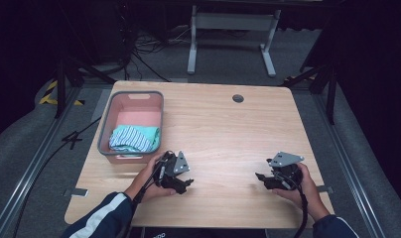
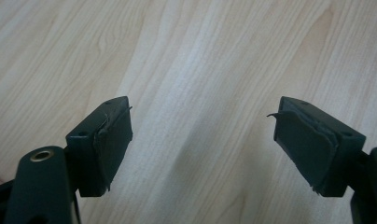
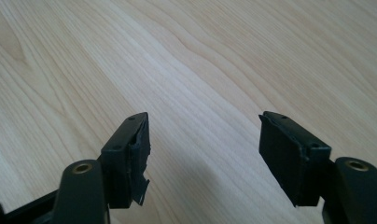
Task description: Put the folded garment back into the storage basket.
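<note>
A pink basket with a grey rim (image 1: 105, 129) stands at the table's left, holding folded cloth (image 1: 134, 138) striped white and blue beside teal. My left gripper (image 1: 188, 182) rests low over the table just right of the basket's near corner, held by a hand in a dark sleeve. In the left gripper view my left gripper (image 2: 200, 140) is open with bare wood between the jaws. My right gripper (image 1: 259, 177) sits near the table's front right, pointing left. In the right gripper view my right gripper (image 3: 203, 151) stands open over bare wood, holding nothing.
The wooden table (image 1: 223, 134) has a round grey cable hole (image 1: 237, 98) near its far edge. Beyond the table stand a white frame (image 1: 232, 29) and cables on a grey floor. Metal rails run along both sides.
</note>
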The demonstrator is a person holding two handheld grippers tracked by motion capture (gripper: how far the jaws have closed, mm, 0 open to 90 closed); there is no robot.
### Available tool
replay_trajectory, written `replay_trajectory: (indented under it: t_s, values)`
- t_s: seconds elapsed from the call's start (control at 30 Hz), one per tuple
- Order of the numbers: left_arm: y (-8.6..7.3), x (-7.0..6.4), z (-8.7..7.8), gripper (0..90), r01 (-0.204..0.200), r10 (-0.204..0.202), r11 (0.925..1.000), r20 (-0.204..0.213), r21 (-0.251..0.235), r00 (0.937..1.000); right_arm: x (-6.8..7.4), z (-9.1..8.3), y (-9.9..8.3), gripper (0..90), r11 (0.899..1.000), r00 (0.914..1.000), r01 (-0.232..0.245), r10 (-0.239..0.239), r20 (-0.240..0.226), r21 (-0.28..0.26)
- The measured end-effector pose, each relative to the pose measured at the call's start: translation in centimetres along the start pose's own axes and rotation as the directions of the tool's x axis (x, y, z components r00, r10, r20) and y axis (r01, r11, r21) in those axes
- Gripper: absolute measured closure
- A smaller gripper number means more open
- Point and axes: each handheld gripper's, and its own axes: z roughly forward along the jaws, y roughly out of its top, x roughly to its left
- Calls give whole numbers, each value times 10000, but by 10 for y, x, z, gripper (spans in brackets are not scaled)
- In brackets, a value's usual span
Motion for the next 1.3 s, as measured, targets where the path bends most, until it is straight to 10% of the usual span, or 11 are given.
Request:
replay_trajectory:
  t_s: [0.4,0.57,0.63,1.3]
  values:
    - [-18,-5,7,185,285,-276,9994,552,-171,9981,-8,-4,-48,312,9949,9948,-1006,1004,-146,-97]
    - [-26,-3,11,183,884,-835,9954,1185,-364,9894,-13,-7,-66,264,9774,9776,-2051,2020,-597,-510]
    - [-30,-2,12,181,1470,-1383,9880,1531,-466,9785,-13,-8,-72,257,9758,9785,-2025,1982,-580,-829]
    - [-34,-4,13,156,1536,-1407,9852,1533,-759,9781,-13,-9,-73,256,9752,9782,-2045,2004,-551,-847]
